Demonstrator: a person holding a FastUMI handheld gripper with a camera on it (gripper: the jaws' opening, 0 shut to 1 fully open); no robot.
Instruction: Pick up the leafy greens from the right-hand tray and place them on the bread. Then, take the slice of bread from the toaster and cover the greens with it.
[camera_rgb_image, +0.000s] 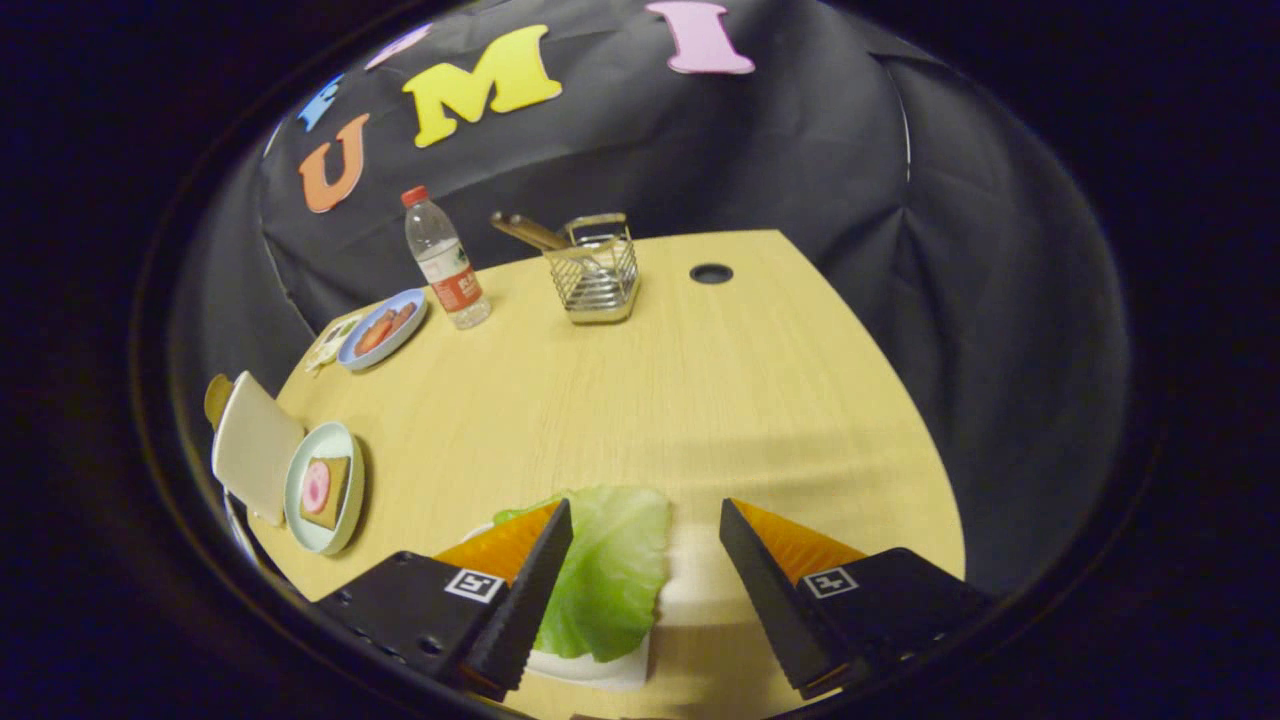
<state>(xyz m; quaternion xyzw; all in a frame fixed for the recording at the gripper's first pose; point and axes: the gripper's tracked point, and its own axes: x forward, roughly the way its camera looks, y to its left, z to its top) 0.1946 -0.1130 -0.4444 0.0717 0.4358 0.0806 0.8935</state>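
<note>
A green lettuce leaf (605, 570) lies on a white tray (690, 600) right under my gripper (645, 525), whose fingers stand open over it, the left fingertip (555, 530) over the leaf's edge. Nothing is gripped. Far to the left, a pale green plate (300, 500) holds a bread slice (330, 490) topped with a pink round piece. Beside that plate stands the toaster (255, 445), a slice of bread sticking up from it.
At the table's back stand a water bottle (447, 262), a wire basket (595, 272) with utensils and a blue plate (380, 328) of food. A round cable hole (710, 273) sits near the far edge. The table's right edge runs close past the right finger.
</note>
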